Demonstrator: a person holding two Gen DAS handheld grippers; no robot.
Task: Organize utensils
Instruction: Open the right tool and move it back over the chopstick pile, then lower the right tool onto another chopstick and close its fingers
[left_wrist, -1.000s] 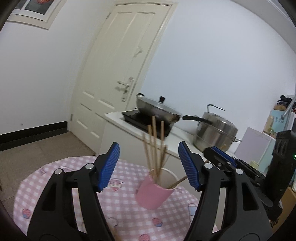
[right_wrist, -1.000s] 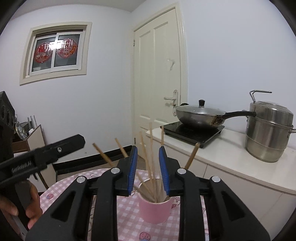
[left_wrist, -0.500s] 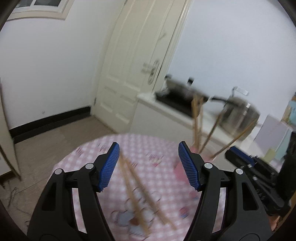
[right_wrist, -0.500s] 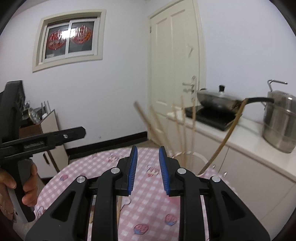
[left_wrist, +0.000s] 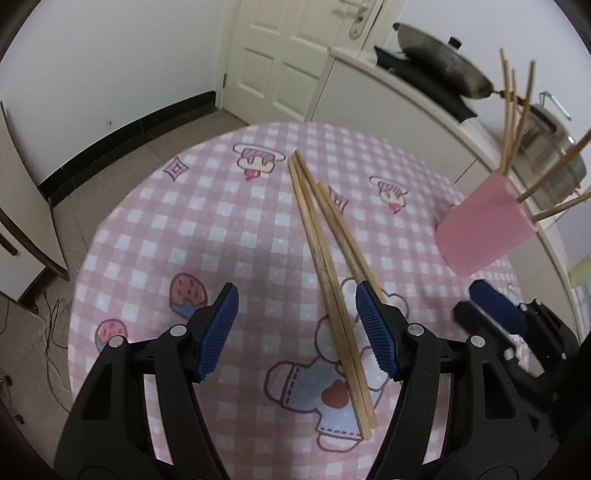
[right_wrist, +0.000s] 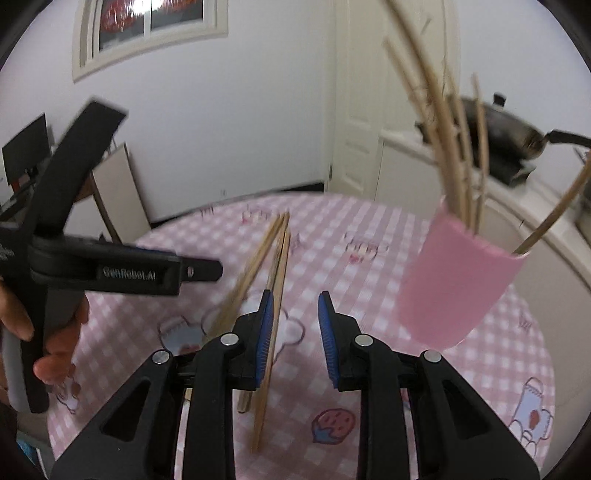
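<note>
Both tongs hung over the round worktop (left_wrist: 155, 221) with its pink checked cloth. Left tongs (left_wrist: 297, 328) stood spread wide and pinched nothing; right tongs (right_wrist: 295, 332) had just been opening, their blue pads a narrow gap apart with nothing between them. Three loose chopsticks (left_wrist: 325, 266), pale bare wood and slim, lay flat on the cloth: two side by side and touching, the third just beside them at a slight angle. In the left wrist view their near ends ran between the spread blue pads, close to the right-hand pad. In the right wrist view, which was blurred, they lay left of the narrow gap, partly behind the left-hand finger. A pink cup (right_wrist: 458, 284) holding more chopsticks stood to the right of both tongs. Only the right wrist view showed a person's hand (right_wrist: 55, 332) gripping the left tool's handle, and a window high on the wall.
</note>
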